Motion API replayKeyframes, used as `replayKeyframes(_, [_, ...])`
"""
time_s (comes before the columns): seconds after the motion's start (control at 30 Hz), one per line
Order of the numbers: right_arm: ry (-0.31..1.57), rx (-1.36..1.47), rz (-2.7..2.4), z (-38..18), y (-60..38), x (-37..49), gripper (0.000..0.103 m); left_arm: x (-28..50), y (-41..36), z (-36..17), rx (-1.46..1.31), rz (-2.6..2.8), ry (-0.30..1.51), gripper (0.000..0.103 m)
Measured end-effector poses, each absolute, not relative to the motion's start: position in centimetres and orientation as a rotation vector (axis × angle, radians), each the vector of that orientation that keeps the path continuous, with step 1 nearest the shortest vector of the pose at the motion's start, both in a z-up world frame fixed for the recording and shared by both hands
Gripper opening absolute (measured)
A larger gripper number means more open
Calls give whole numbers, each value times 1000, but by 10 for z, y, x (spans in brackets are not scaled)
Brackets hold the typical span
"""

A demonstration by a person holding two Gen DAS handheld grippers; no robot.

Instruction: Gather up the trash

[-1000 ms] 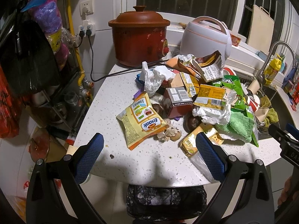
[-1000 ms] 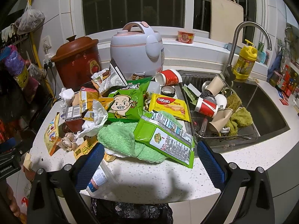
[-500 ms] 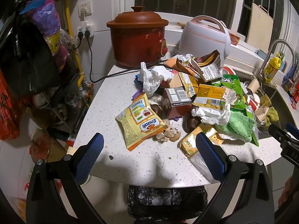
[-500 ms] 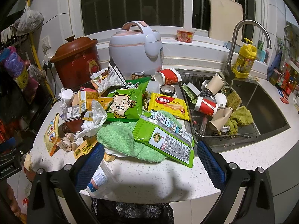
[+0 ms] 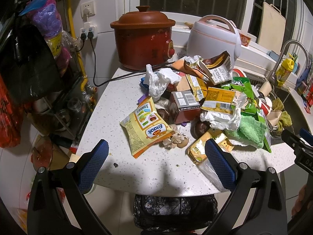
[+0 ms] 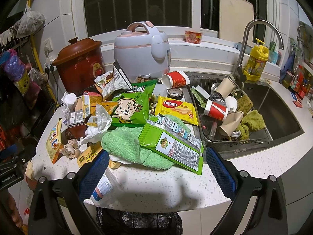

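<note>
Your left gripper (image 5: 156, 162) hangs over the near edge of the speckled white countertop (image 5: 148, 174), jaws spread wide with nothing between them. Just beyond it, at 12 o'clock, lies the yellow Enaak snack packet (image 5: 145, 126), its name reading upside down to you. Garlic skins (image 5: 175, 140) touch its right corner. At 1 o'clock a dark red carton (image 5: 185, 105) shows a barcode and small print that looks like "ISO 9001:2000".

Your right gripper (image 6: 157, 167) is also spread and empty. Its left fingertip (image 6: 94, 171) overlaps a clear plastic packet (image 6: 104, 188) that juts past the counter edge. At 12 o'clock a green pouch (image 6: 173, 145) with a white label rests on a green towel (image 6: 127, 146). Farther back lie the green cartoon-boy snack bag (image 6: 130, 106) and, at 1 o'clock, the yellow nabati wafer pack (image 6: 177, 108). Red paper cups (image 6: 216, 108) sit in the sink rack (image 6: 252, 139) at 2 o'clock. A black bin bag (image 6: 139, 222) shows below the counter edge at 6 o'clock.
</note>
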State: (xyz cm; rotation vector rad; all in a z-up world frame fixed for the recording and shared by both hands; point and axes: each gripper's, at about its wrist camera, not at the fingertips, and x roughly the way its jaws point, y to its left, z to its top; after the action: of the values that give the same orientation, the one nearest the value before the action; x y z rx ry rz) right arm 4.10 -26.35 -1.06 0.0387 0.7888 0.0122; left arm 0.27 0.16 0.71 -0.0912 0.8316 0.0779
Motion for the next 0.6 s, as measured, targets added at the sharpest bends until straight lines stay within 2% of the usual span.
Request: replayKeyframes(0.6, [794, 45, 14, -11, -264, 40, 98, 4, 1, 7, -88, 79, 832, 96])
